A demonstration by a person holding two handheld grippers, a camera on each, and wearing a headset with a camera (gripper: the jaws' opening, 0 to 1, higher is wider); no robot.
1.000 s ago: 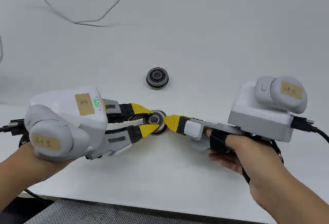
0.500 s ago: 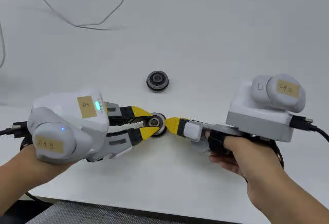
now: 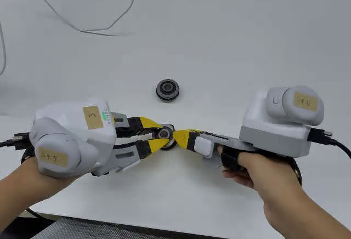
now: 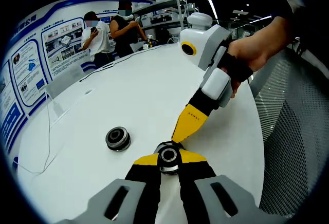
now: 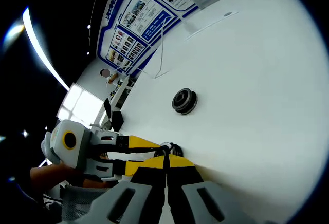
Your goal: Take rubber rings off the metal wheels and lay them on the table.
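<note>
Left gripper [image 3: 158, 132] clamped on metal wheel [image 3: 167, 134] over white table [image 3: 230, 58], right gripper [image 3: 179, 135] jaws pressed together at its rim, hold on rubber unclear, second wheel [image 3: 167, 89] beyond.

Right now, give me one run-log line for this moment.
left gripper: shut on held wheel | right gripper: shut, tip at its rim, ring grip unclear | second wheel: on table, apart

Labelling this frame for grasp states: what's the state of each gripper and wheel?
left gripper: jaws shut on held wheel
right gripper: jaws shut, tips at that wheel's rim
held wheel: clamped between the left jaws
second wheel: flat on table, untouched, dark ring apparently still on
</note>
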